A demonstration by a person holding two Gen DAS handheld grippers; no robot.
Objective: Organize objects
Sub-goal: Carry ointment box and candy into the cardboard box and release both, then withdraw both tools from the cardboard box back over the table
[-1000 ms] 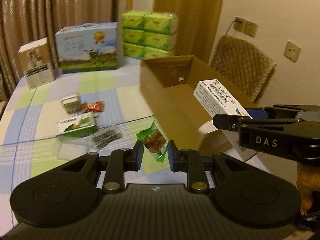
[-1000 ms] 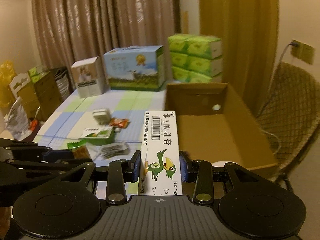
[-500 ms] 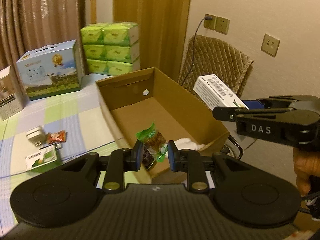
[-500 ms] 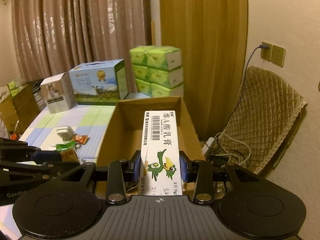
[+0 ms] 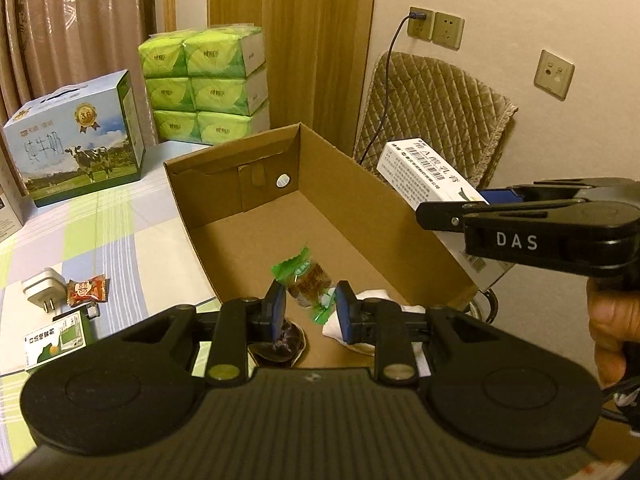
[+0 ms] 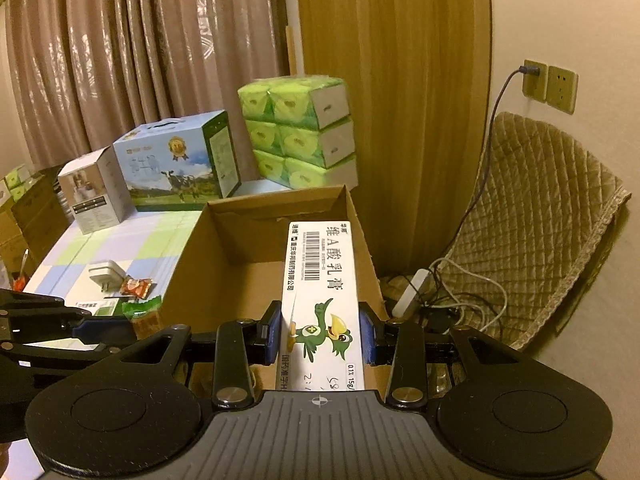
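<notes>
My left gripper (image 5: 309,306) is shut on a green-wrapped snack packet (image 5: 306,278) and holds it above the near end of the open brown cardboard box (image 5: 256,236). My right gripper (image 6: 320,336) is shut on a long white ointment box with a green bird (image 6: 322,300), held over the cardboard box's right wall (image 6: 366,256). The right gripper with the ointment box (image 5: 424,172) shows at the right of the left wrist view. A dark packet (image 5: 280,340) and something white (image 5: 372,300) lie in the cardboard box's near end.
On the checked tablecloth (image 5: 120,232) left of the box lie a white plug adapter (image 5: 42,290), a red snack packet (image 5: 86,290) and a small green-white box (image 5: 54,338). A milk carton box (image 5: 76,140) and stacked green tissue packs (image 5: 208,80) stand behind. A quilted chair (image 6: 540,216) is right.
Both grippers have swung right from the table's loose items to the cardboard box. The snack packet now hangs over the box's inside, and the ointment box is over its right wall.
</notes>
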